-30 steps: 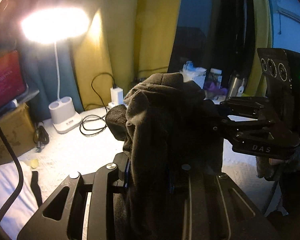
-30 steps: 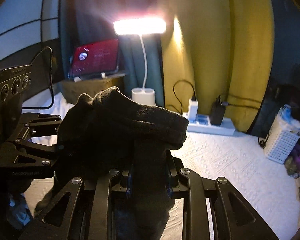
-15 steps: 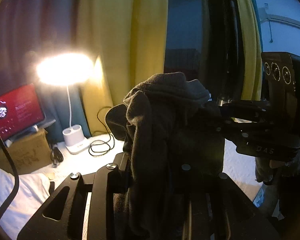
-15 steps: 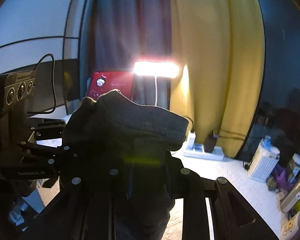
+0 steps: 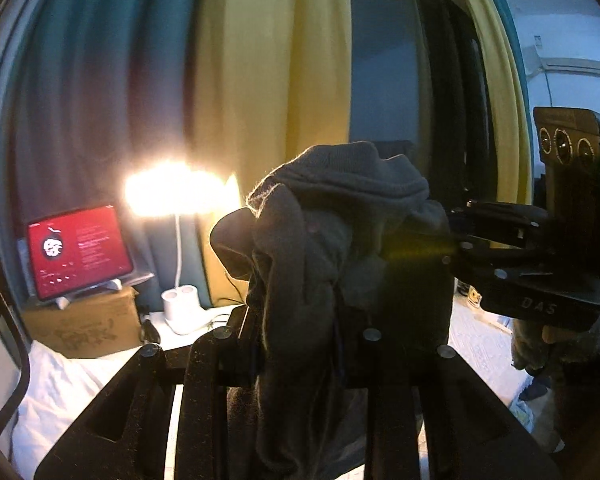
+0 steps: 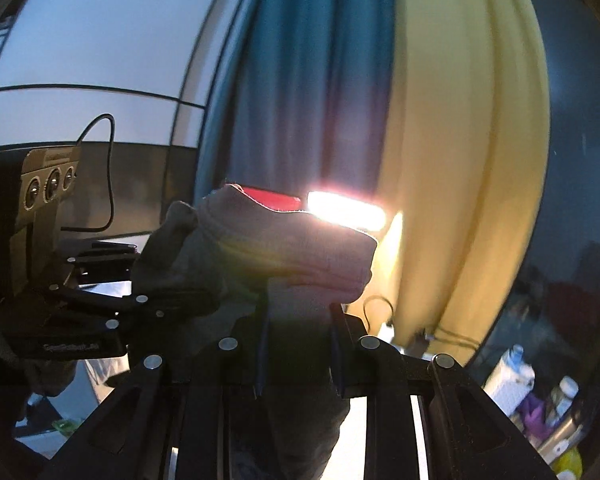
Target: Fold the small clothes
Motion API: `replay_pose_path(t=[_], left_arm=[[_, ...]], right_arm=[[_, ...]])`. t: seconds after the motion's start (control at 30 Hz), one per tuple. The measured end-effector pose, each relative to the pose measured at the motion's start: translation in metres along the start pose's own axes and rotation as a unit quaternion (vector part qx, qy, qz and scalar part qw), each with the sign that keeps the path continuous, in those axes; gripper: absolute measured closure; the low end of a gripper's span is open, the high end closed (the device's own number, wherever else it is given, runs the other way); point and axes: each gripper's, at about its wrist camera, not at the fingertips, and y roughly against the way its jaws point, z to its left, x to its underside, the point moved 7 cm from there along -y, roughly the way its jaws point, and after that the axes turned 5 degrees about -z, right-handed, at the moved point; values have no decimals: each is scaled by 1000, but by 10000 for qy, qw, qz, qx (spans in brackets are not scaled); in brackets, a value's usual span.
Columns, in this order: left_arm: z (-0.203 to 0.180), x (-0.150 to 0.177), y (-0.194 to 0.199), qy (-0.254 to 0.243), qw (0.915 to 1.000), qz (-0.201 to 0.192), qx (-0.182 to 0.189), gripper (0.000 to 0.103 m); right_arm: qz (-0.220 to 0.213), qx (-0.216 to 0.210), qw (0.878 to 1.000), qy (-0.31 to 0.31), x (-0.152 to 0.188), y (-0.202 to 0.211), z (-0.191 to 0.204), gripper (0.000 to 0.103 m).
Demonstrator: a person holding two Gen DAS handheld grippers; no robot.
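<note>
Claws [image 5: 300, 344] [image 6: 296, 344] both clenched on dark garment [image 5: 340, 240], above white bedding [image 5: 60, 392], lit lamp [image 5: 176, 192] against yellow curtain [image 5: 276, 80].

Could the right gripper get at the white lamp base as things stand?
Probably not: the right gripper is shut on the dark garment, shared with the left gripper, and the lamp base stands well beyond.

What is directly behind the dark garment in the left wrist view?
Yellow curtain and the lit lamp show behind the dark garment; the bed below it is hidden.
</note>
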Motion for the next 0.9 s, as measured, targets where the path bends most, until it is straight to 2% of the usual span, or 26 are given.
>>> replay_pose_path(t=[0.23,0.4,0.5,0.73,0.9], left_arm=[[23,-6,25,-57,9992,-176,-362,78],[41,1,37,-60,9981,-122,-600,78],[54,13,34,-12,9974,38,-715,78],[83,56,17,499,9948,439,-773,78],[94,67,2,579,9935,610,-771,78]], right_arm=[[-213,-277,9993,162,-17,0,34,78],[-231,-505,9983,177,-17,-10,54,78],[-81,-622,9980,63,-5,-24,59,78],[407,-801,9959,-143,27,-61,72,78],[606,-794,9949,-123,40,-83,70,78]])
